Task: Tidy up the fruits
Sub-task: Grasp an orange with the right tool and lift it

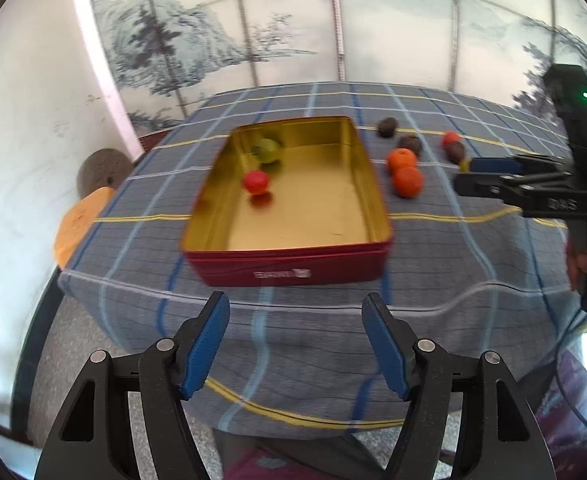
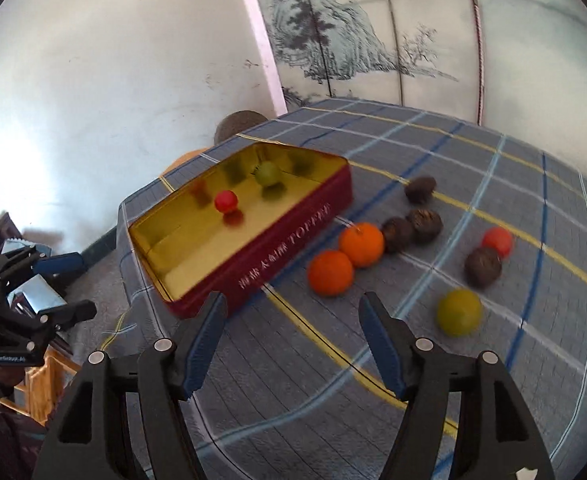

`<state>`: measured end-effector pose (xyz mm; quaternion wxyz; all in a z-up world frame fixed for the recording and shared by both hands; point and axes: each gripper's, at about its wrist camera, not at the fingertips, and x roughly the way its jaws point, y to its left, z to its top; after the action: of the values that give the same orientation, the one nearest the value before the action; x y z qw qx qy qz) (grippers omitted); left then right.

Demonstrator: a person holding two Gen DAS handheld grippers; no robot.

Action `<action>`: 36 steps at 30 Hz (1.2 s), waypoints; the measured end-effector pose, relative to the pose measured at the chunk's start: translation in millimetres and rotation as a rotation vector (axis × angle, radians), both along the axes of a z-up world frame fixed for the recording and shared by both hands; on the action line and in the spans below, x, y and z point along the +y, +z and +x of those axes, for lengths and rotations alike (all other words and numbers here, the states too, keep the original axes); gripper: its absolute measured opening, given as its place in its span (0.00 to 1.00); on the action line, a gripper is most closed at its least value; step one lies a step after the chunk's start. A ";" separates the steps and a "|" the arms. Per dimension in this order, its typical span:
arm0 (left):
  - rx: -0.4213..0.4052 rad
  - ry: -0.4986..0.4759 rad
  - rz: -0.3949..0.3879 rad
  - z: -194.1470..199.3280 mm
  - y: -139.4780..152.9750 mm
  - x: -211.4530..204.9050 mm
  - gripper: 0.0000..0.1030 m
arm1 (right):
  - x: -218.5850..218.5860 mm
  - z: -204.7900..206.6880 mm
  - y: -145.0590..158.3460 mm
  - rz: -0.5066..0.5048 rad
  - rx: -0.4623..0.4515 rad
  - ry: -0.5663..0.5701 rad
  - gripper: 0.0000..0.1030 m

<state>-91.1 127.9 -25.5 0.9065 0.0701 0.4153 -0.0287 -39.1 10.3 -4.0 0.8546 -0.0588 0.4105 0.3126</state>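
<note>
The red tin (image 1: 289, 268), its gold inside bare to view, sat on the plaid tablecloth (image 1: 473, 264) just beyond the tips of the left gripper (image 1: 295, 344), whose blue-padded fingers (image 1: 205, 344) stood wide apart with nothing between them. Inside the tin, toward its far left part, lay a red fruit (image 1: 256, 182) and behind it a green fruit (image 1: 267, 150) near the back wall. From the right gripper (image 2: 293, 340), also spread open and empty, the tin lay ahead and left of the left finger, while two oranges (image 2: 330, 272) touching one another rested straight ahead between the fingertips' lines. Four dark brown wrinkled fruits (image 2: 482, 266) and a second red fruit (image 2: 498, 241) lay farther off to the right, and a yellow-green fruit (image 2: 459, 312) sat just right of the right finger. A painted landscape screen (image 1: 293, 20) stood behind the table.
</note>
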 end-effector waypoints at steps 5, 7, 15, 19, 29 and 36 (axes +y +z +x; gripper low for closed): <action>-0.017 -0.037 0.034 -3.1 0.5 -13.0 0.68 | 2.2 22.9 -19.5 -0.038 0.039 -0.023 0.64; -0.025 -0.037 0.041 -2.3 2.1 -13.2 0.68 | 7.1 36.5 -31.1 -0.032 0.086 -0.045 0.64; -0.005 -0.036 0.053 10.1 0.7 -14.8 0.69 | 24.2 62.6 -56.7 -0.053 0.154 -0.099 0.30; -0.027 -0.065 0.061 13.4 7.3 -23.8 0.69 | 3.1 42.0 -35.7 -0.014 0.105 -0.087 0.30; -0.050 -0.241 -0.030 41.9 16.8 -76.8 0.69 | -184.8 13.2 2.3 -0.129 -0.002 -0.453 0.30; -0.028 -0.359 -0.107 99.6 11.4 -134.7 0.69 | -246.6 26.4 -20.2 -0.127 0.039 -0.562 0.31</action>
<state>8.5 -6.8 -14.1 0.8950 0.0951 0.3813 -0.2110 -12.7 -236.3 -24.2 0.8943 0.0100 0.4457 0.0382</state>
